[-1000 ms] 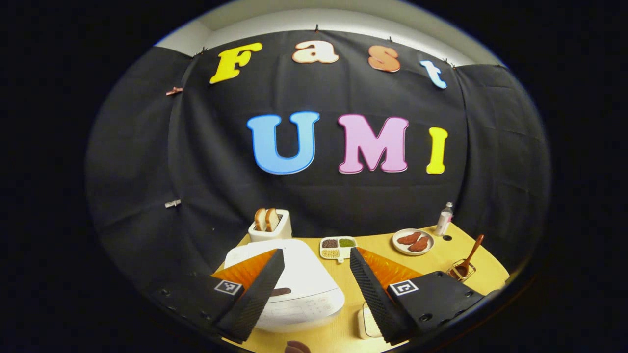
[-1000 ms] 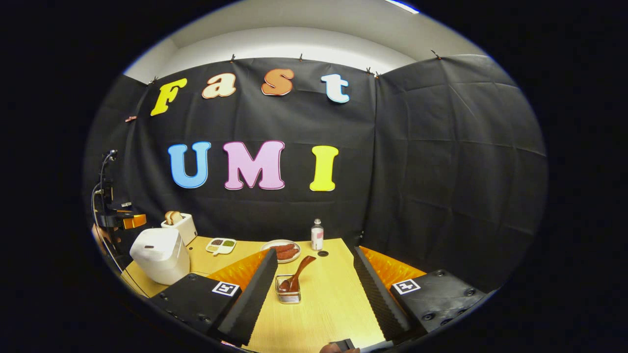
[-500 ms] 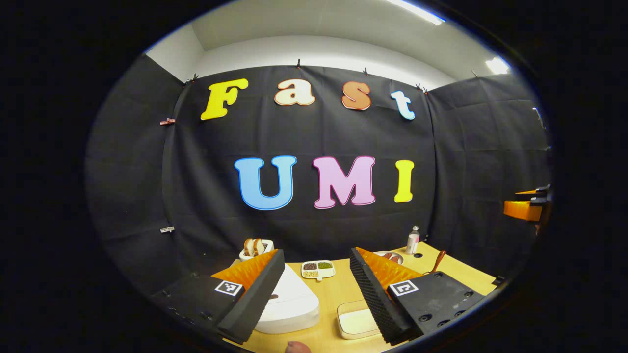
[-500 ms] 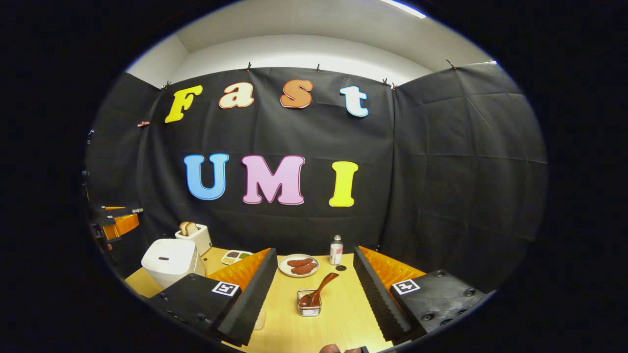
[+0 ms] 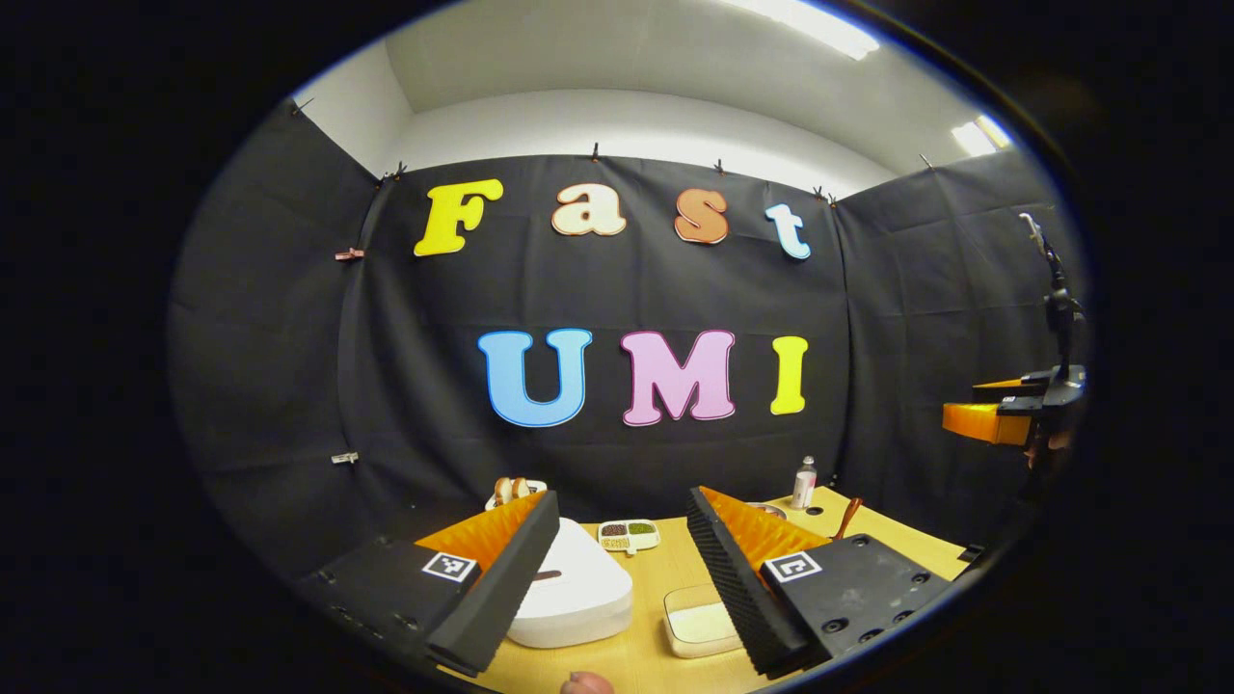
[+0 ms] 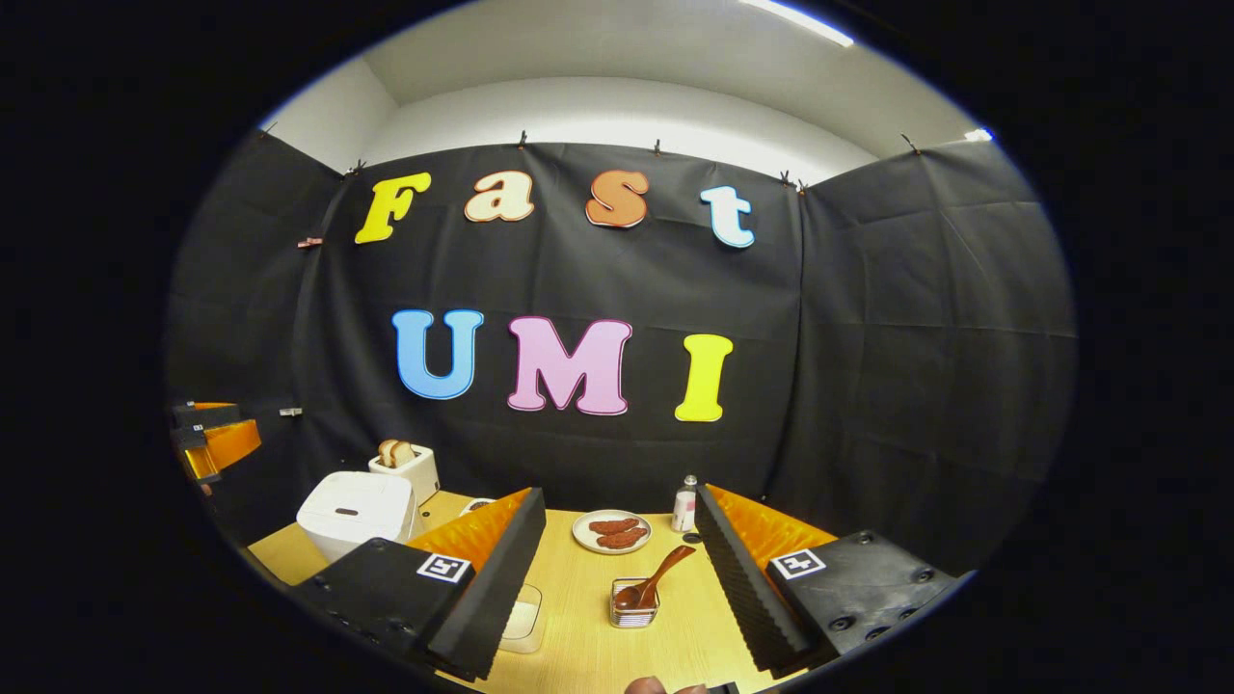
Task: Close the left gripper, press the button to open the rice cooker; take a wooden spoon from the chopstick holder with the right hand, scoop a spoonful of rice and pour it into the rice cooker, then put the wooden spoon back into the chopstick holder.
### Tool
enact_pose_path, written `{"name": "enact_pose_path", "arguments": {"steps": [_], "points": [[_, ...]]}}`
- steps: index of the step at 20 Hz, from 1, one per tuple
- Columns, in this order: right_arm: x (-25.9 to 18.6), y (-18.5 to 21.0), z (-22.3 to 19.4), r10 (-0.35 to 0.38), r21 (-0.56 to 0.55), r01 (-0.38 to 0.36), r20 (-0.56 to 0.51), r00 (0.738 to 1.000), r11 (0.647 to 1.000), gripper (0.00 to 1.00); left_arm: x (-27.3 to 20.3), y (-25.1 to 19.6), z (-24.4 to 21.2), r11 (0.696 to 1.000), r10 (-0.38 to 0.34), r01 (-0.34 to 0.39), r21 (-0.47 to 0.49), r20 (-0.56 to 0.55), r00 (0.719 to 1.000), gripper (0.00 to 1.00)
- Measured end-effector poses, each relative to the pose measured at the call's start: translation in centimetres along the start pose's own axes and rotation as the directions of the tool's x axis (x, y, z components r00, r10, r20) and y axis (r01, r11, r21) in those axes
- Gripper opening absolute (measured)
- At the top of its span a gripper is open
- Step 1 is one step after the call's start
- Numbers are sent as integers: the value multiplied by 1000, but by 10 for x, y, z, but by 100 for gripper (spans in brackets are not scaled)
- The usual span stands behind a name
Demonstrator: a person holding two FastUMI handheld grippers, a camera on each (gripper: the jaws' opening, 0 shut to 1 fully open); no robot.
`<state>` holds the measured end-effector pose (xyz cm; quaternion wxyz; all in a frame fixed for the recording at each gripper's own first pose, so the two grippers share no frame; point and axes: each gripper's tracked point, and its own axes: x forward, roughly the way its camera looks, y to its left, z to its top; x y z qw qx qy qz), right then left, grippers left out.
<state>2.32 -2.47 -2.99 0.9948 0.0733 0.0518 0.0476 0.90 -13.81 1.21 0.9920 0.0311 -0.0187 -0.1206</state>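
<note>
The white rice cooker stands with its lid down, low between the fingers of my left gripper, which is open and empty, held back from it. A shallow white container of rice lies to its right. In the right gripper view the wooden spoon leans in the wire chopstick holder ahead of my right gripper, open and empty. The rice cooker sits at the left and the rice container behind the left finger. The left gripper hangs at the far left.
On the yellow table stand a toaster with bread, a plate of meat pieces, a small bottle and a divided dish of grains. The right gripper hovers at the far right of the left gripper view.
Both grippers have drawn back and tipped upward, so the table things sit lower and smaller. The left gripper has left its spot over the cooker. Both stay open.
</note>
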Motion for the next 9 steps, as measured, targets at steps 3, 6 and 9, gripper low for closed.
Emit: {"name": "enact_pose_path", "arguments": {"steps": [3,6,9], "points": [[-2,14,2,19,6,-19,11,1000,1000,97,-8,7,-5,1000,8,-8,-4,-16,1000,93],[-2,20,2,22,10,-22,11,1000,1000,97,-12,9,-3,1000,9,-9,-5,-14,1000,93],[-2,26,2,25,10,-25,8,1000,1000,97,-9,9,-7,1000,0,0,2,-21,1000,93]]}}
